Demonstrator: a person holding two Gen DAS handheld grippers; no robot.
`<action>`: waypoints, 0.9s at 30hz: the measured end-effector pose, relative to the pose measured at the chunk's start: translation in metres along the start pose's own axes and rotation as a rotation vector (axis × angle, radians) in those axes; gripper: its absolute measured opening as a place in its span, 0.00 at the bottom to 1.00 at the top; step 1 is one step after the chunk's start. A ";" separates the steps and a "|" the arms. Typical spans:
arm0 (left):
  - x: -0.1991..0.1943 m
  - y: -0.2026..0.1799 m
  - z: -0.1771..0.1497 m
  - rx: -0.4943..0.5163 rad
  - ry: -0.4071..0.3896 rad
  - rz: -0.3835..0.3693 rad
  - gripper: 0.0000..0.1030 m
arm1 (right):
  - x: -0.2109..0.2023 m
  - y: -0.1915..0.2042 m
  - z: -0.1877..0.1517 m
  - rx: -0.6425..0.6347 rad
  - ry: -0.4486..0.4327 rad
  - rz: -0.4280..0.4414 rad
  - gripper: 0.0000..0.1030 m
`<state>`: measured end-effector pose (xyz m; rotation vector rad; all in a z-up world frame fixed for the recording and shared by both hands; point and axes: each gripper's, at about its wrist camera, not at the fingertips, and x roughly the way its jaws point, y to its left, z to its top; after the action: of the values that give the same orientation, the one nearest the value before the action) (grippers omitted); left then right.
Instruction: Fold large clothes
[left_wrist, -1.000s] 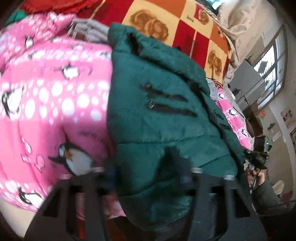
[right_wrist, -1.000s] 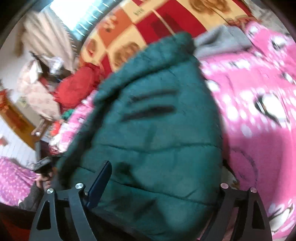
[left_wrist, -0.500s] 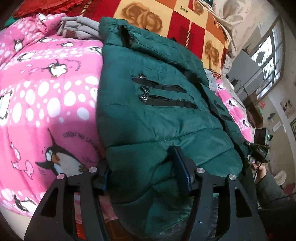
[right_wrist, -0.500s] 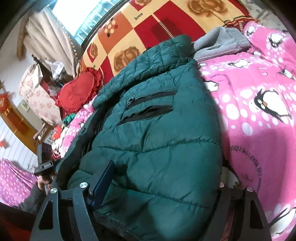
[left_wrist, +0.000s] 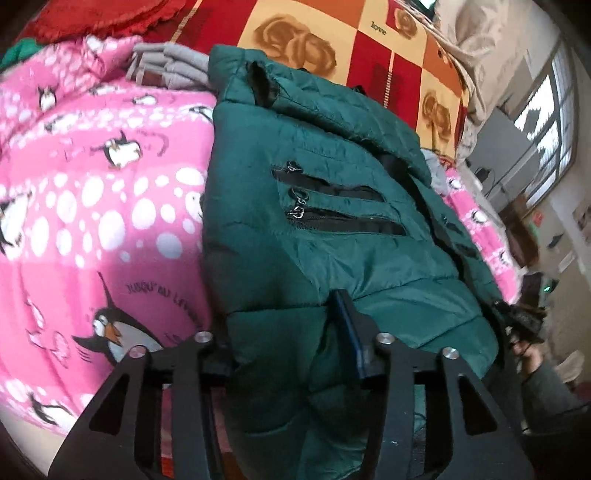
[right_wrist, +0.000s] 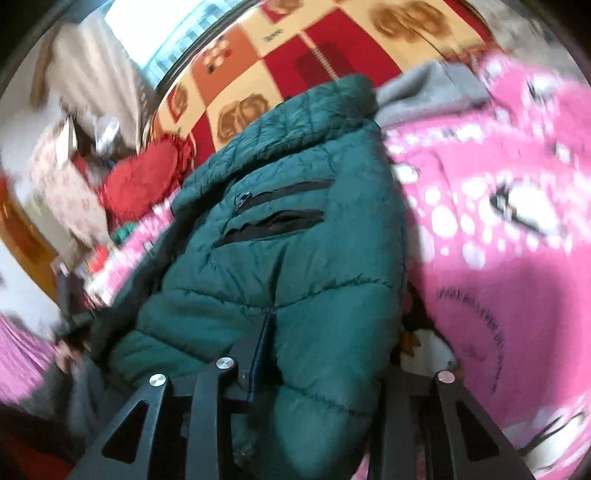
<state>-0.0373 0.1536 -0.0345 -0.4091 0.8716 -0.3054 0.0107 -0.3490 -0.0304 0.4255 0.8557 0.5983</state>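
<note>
We see the dark green puffer jacket (left_wrist: 332, 229) lying on a bed, spread over a pink penguin-print blanket (left_wrist: 92, 206), its hem toward us and its collar end toward the far side. Two black zipped pockets (left_wrist: 332, 206) slant across its chest panel, the zipper pulls at their left ends in the left wrist view.

Our left claw (left_wrist: 280, 332) has the jacket's near hem bunched between its two fingers. Its jaws have just been closing a little, and the right finger (left_wrist: 349, 332) presses into the padded cloth, so we read it as clenched on the hem.

Our right claw (right_wrist: 328, 354) bites the same hem from the other side; its jaws have just been closing sharply, with a thick fold of jacket between them. The left finger (right_wrist: 258, 350) digs into the quilting, while the other finger is hidden behind the fabric's edge. This view is blurred.

Beyond the collar lies a folded grey garment (left_wrist: 170, 62), touching the jacket. Behind it stretches a red, orange and cream checked blanket (left_wrist: 332, 40) with rose motifs. A red heart-shaped cushion (right_wrist: 144, 181) sits off to the jacket's side. At the far edge of each view we glimpse the opposite hand (left_wrist: 532, 354) gripping its tool.
</note>
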 end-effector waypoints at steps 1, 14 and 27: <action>0.001 0.000 0.000 -0.008 0.002 -0.007 0.49 | -0.001 -0.001 0.000 0.016 0.000 0.009 0.31; -0.058 -0.016 0.022 -0.044 -0.115 -0.018 0.14 | -0.049 0.047 0.013 -0.069 -0.089 0.065 0.15; -0.149 -0.022 -0.012 -0.023 -0.212 -0.075 0.14 | -0.119 0.097 -0.014 -0.149 -0.157 0.143 0.15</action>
<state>-0.1398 0.1935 0.0690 -0.4865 0.6539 -0.3149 -0.0922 -0.3502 0.0847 0.3942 0.6299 0.7458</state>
